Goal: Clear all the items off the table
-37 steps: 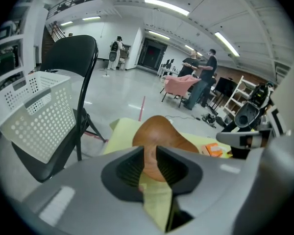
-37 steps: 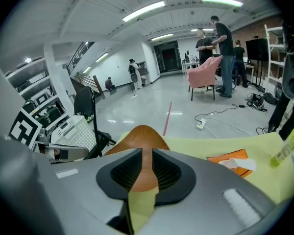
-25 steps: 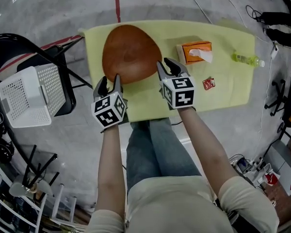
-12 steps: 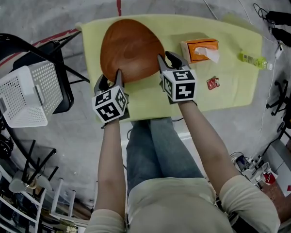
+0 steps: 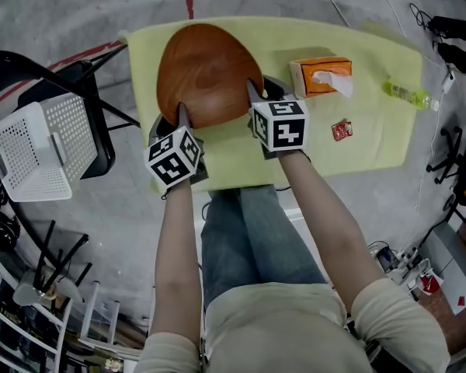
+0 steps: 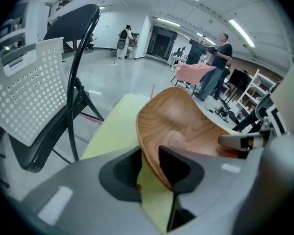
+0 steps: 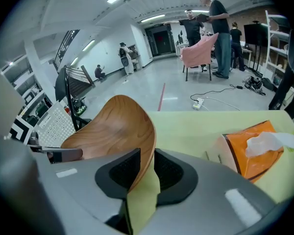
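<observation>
- One white perforated basket [image 5: 31, 158] sits on a black chair [image 5: 101, 154] at far left, just beside the table [image 5: 373, 130]. It looks like the place where cleared items are meant to go.
- The left gripper [image 5: 171, 119] meets the near-left rim of the wooden bowl [image 5: 206, 64]. Its jaws have just been closing and now pinch the thin wall, one pad [image 6: 179, 166] inside the bowl and the other outside.
- The bowl, broad and shallow, lies on the yellow-green cloth at the table's left end. It appears too wide for a single gripper, which would explain a hold on each side to keep it level in a lift.
- The right gripper [image 5: 262, 92] is clenched on the near-right rim in the same way, the wall caught between its pads.
- An orange tissue box [image 5: 320, 74] stands near the bowl's right side. A small red packet [image 5: 341, 130] and a green bottle [image 5: 408, 94] on its side lie farther right. All three are untouched, seemingly left for later trips.
</observation>
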